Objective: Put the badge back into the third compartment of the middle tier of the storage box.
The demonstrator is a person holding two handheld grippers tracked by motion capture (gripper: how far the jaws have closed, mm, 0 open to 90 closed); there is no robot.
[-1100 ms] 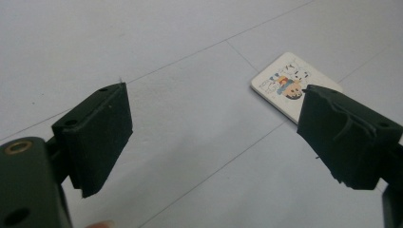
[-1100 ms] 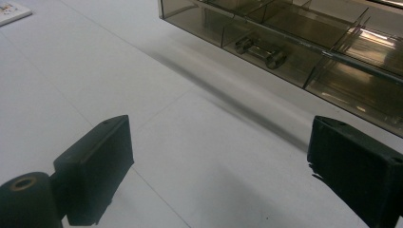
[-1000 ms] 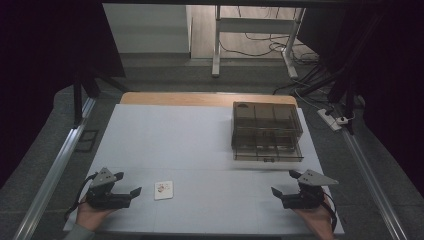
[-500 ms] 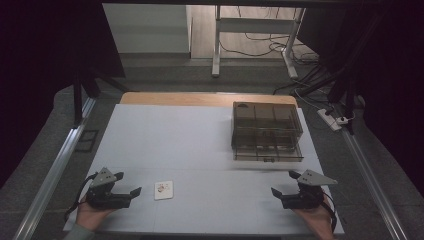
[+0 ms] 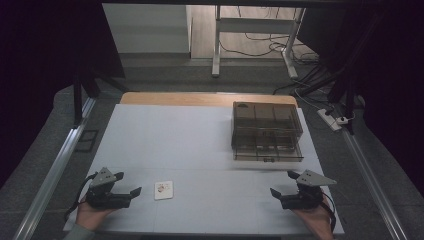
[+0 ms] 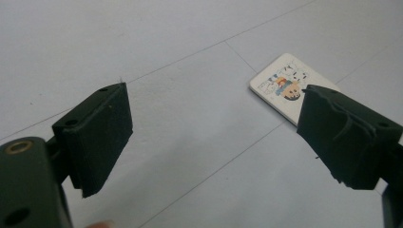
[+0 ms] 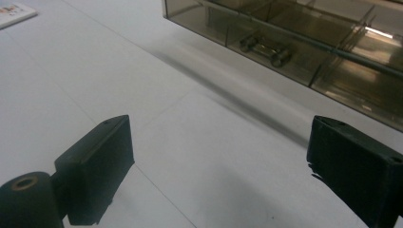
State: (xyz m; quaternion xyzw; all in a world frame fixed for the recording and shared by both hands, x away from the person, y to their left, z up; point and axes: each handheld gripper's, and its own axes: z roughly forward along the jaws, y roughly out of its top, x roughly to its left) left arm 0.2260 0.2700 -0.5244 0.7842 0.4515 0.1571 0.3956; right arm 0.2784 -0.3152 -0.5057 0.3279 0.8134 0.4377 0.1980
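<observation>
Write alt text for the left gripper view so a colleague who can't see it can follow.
The left gripper is open, its two black jaws spread wide above the pale grey table. A small white card with a cartoon print lies flat just beyond the right-hand jaw, which hides its near corner.

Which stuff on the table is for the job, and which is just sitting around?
For the job:
- picture card, flat on the table, nearest the open left gripper
- clear drawer box, ahead of the open right gripper

Just lying about:
- power strip on the floor
- cables under the far desk
</observation>
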